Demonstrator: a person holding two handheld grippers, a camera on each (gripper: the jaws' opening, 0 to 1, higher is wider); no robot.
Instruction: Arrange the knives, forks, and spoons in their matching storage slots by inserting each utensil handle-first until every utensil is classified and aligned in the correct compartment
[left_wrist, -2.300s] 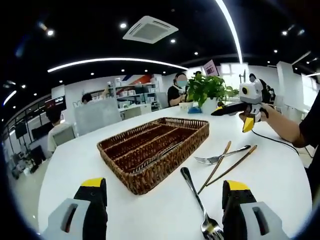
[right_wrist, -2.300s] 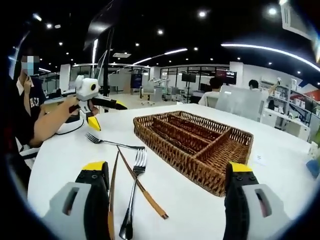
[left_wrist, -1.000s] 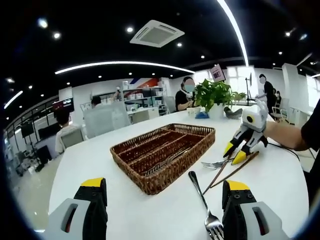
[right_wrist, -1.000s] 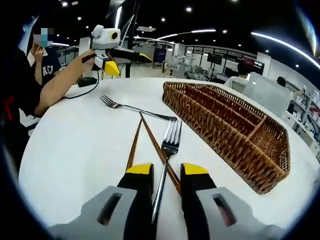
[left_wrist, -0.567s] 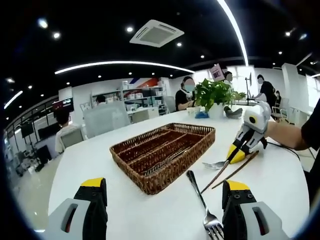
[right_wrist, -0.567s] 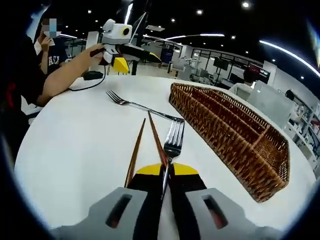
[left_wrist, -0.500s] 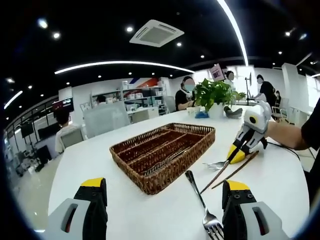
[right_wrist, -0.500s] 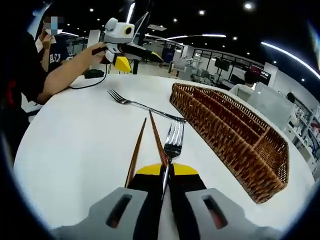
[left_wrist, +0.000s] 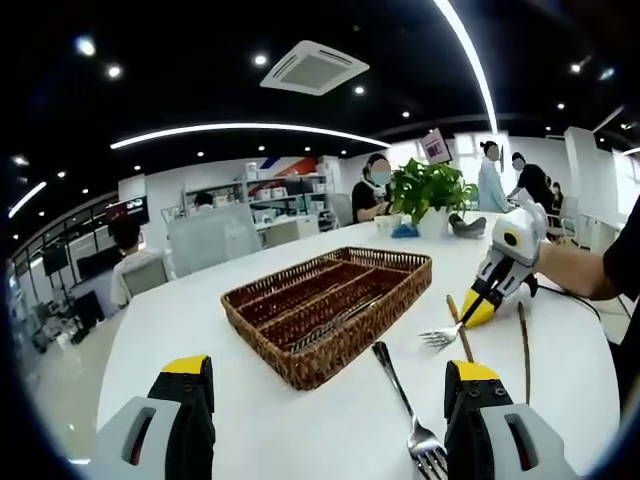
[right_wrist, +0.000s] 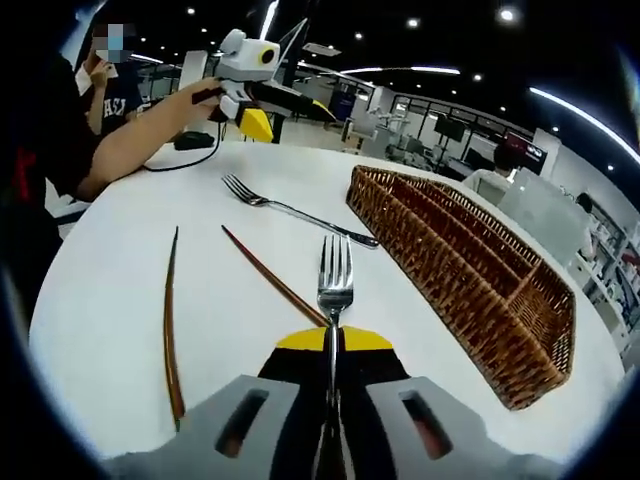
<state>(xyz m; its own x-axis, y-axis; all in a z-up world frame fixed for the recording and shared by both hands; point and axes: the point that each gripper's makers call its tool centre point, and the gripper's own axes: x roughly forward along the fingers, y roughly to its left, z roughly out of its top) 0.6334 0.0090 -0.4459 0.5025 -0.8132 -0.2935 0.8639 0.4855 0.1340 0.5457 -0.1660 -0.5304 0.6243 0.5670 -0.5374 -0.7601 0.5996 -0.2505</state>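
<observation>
Silver metal fork (right_wrist: 334, 275) is clamped in our right gripper (right_wrist: 334, 352) jaws, lifted off the white counter (right_wrist: 130, 300); left gripper (left_wrist: 325, 385) jaws gape empty. Next we'd turn it handle-first toward the brown wicker tray (right_wrist: 470, 270).

The left gripper (left_wrist: 325, 425) has two grey moulded jaws with black inner faces and yellow tip caps; each grey shell carries a dark oblong recess. The right gripper (right_wrist: 335, 345) is of the same build: grey shells with rounded slot openings, black inner faces, yellow caps at the tips. In the left gripper view, at the right of the frame, its white housing tapers to yellow tips, and a dark cable runs from it. A dark sleeve (left_wrist: 625, 255) appears at the right edge of that frame.
</observation>
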